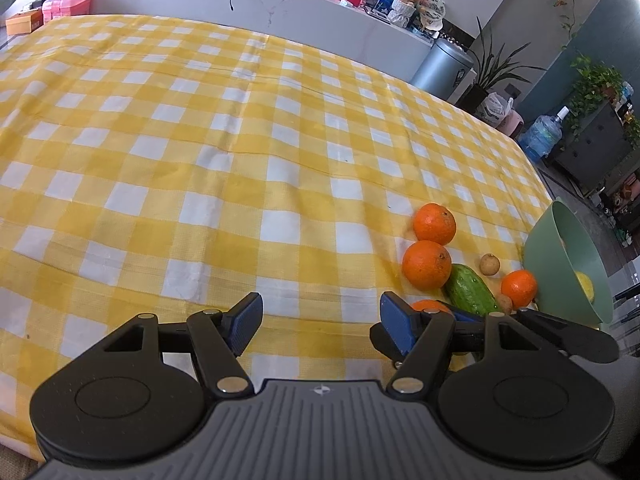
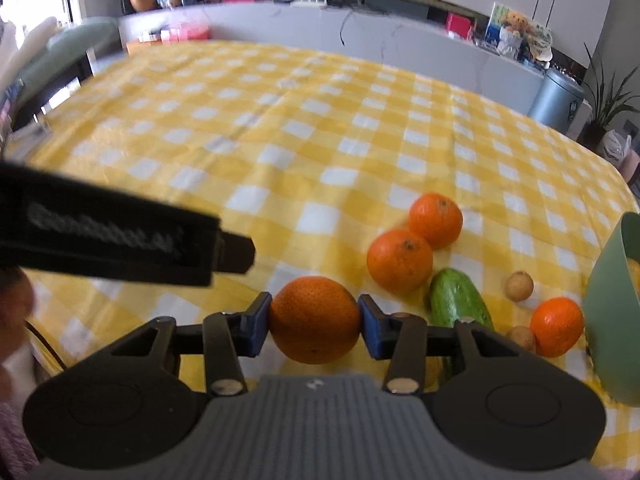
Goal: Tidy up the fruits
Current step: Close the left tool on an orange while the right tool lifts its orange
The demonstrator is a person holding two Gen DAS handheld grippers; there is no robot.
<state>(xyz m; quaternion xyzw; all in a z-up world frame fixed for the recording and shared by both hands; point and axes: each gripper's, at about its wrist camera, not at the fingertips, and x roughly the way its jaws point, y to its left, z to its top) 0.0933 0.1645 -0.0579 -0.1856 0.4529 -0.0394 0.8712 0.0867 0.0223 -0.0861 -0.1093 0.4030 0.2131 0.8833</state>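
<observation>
My right gripper point(image 2: 314, 322) is clamped on an orange point(image 2: 314, 320), one blue pad on each flank, the fruit between them above the checked cloth point(image 2: 280, 140). My left gripper point(image 1: 320, 320) stands wide open with nothing between its pads, over bare cloth.

The green bowl point(image 2: 612, 320) lies to the right of the held orange, at the table's right edge, tilted with its mouth facing the fruit; something yellow is already inside. In my judgement, the coming move is a carry rightward to that mouth.

Between tool and bowl lie a cucumber point(image 2: 458, 306), long axis running away and left, a small orange point(image 2: 556, 326) just beside the bowl, and two small brown fruits point(image 2: 519, 286). My right hand is nearer the bowl.
</observation>
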